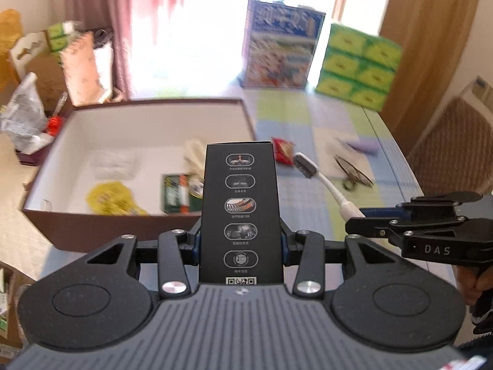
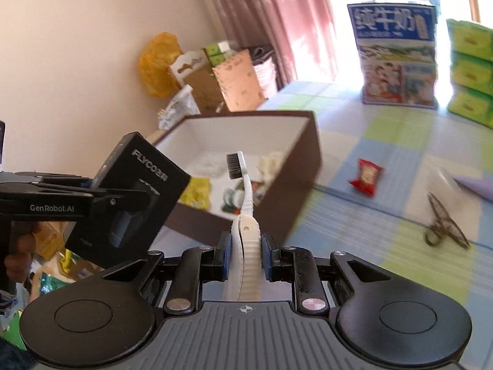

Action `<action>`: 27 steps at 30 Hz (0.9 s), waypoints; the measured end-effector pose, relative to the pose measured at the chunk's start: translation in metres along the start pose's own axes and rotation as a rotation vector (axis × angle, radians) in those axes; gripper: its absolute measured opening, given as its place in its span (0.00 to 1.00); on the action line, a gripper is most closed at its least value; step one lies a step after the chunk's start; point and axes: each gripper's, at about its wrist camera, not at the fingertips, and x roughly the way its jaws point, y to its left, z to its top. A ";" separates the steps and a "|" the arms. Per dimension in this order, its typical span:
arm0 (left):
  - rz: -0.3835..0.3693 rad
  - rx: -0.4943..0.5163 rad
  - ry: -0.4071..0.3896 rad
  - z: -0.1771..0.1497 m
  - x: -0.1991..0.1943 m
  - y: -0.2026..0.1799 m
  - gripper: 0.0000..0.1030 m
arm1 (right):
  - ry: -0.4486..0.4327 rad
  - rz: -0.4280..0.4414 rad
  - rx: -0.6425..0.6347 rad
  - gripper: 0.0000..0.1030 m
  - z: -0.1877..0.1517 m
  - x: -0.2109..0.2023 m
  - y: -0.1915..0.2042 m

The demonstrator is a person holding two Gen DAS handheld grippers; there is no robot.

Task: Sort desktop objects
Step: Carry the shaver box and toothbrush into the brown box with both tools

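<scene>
My left gripper (image 1: 240,243) is shut on a black shaver box (image 1: 240,209) and holds it upright in the air in front of the brown storage box (image 1: 92,231); the shaver box also shows in the right wrist view (image 2: 135,197). My right gripper (image 2: 246,252) is shut on a white toothbrush (image 2: 245,203) with dark bristles, held near the storage box's near corner (image 2: 308,166). The toothbrush also shows in the left wrist view (image 1: 323,182). The storage box holds a yellow packet (image 1: 111,199), a green pack (image 1: 175,192) and white items.
On the checked tablecloth lie a red snack packet (image 2: 365,177), scissors (image 2: 443,225) and a purple item (image 1: 362,146). A milk carton case (image 2: 397,55) and green tissue packs (image 1: 357,64) stand at the far edge. Bags and cartons crowd the left wall.
</scene>
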 end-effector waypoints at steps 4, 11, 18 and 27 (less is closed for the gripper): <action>0.046 -0.039 -0.044 0.013 -0.011 0.038 0.37 | -0.033 0.028 -0.019 0.17 0.025 0.022 0.019; 0.123 -0.061 -0.125 0.048 -0.008 0.098 0.37 | -0.067 -0.007 -0.034 0.17 0.065 0.070 0.039; 0.138 -0.078 -0.120 0.076 0.023 0.141 0.37 | -0.012 -0.076 0.010 0.17 0.083 0.124 0.038; 0.074 -0.084 0.027 0.088 0.108 0.149 0.37 | 0.095 -0.151 0.087 0.17 0.095 0.186 0.019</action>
